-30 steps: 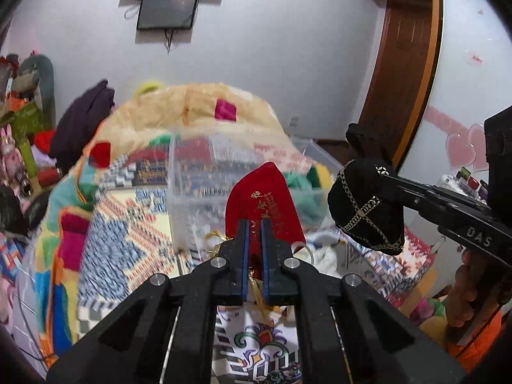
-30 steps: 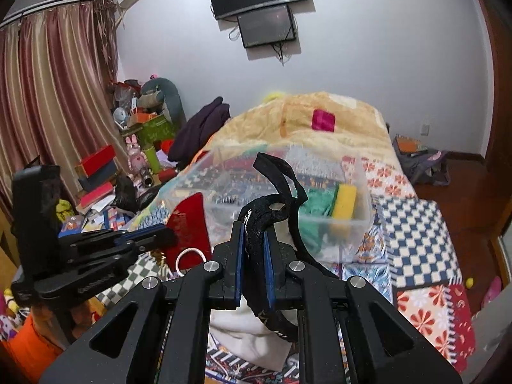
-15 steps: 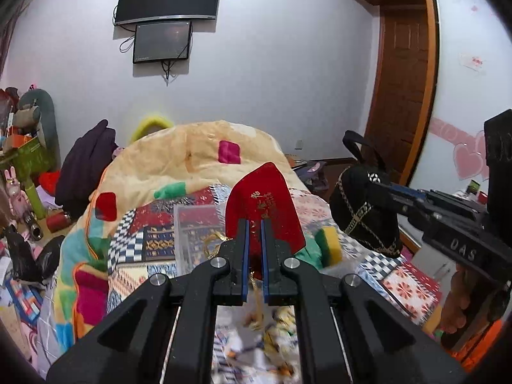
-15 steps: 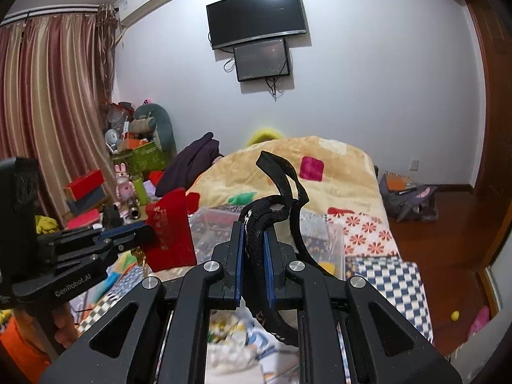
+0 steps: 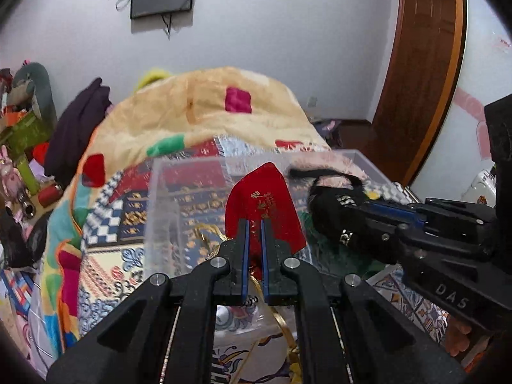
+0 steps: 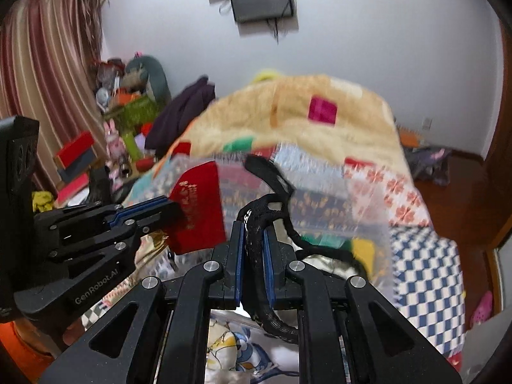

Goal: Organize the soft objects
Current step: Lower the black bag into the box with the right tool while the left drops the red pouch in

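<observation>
My left gripper [image 5: 252,224] is shut on a red fabric pouch [image 5: 265,204] with gold lettering and holds it over a clear plastic bin [image 5: 166,211] on the bed. It also shows in the right wrist view [image 6: 198,204]. My right gripper [image 6: 252,227] is shut on a black strapped cloth piece [image 6: 265,211], which also shows in the left wrist view [image 5: 336,208], held over the right part of the bin. Green and yellow soft items [image 6: 361,246] lie inside the bin.
The bin sits on a patchwork quilt [image 5: 105,224] with a beige blanket [image 5: 204,108] behind. A dark garment [image 5: 76,128] and cluttered shelves [image 6: 121,121] stand at the left. A wooden door [image 5: 422,64] is at the right. White cloth [image 6: 230,345] lies below my grippers.
Both grippers have tilted down and moved forward toward the bin, still holding their items. The bin now fills the middle of both views.
</observation>
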The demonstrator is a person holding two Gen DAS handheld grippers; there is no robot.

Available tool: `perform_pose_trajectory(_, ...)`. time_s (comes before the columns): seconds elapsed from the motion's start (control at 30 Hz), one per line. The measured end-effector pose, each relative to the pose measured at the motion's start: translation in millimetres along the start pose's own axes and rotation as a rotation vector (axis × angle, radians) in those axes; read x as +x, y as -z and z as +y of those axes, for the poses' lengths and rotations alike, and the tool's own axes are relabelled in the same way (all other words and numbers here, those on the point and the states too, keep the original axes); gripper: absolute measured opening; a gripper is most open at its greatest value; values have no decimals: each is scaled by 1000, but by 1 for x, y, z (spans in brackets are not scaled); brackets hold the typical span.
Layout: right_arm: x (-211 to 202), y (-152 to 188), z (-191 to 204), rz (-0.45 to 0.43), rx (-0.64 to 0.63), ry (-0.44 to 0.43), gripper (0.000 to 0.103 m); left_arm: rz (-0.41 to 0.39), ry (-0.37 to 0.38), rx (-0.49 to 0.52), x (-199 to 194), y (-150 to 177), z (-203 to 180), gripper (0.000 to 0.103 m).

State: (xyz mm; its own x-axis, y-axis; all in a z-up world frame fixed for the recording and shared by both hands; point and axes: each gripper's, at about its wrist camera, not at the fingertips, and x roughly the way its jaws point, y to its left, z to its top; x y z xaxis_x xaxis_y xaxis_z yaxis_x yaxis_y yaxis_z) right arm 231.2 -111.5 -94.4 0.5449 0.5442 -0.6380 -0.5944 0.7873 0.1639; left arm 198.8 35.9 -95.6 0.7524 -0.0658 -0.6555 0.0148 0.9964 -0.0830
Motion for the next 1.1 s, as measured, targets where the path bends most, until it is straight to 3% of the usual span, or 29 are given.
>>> perform_pose_trajectory(0.23,3,5,4,46,-20,0,10,30,30,6,6,6,-6,6)
perform_pose_trajectory(0.33,3,5,5,55,-22,0,16,34,31,5,3,8,-6,6)
perform_pose_trajectory(0.5,-6,8,6,58,-39,0,44,26,55,-25,-12,8,0,12)
perform_pose_trajectory(0.6,-16,10,6,50,-55,18,50,4,64,-34,-28,8,2,19)
perform_pose_trajectory(0.73,-35,12,4,13,-42,32,59,-42,51,-29,-55,12,2,39)
perform_pose_trajectory(0.9,-65,19,4,-50,-26,63,80,-73,27,4,-79,25,-4,51)
perform_pose_trajectory(1.1,-73,40,10,-27,-57,93,84,-49,10,20,-88,48,-8,73)
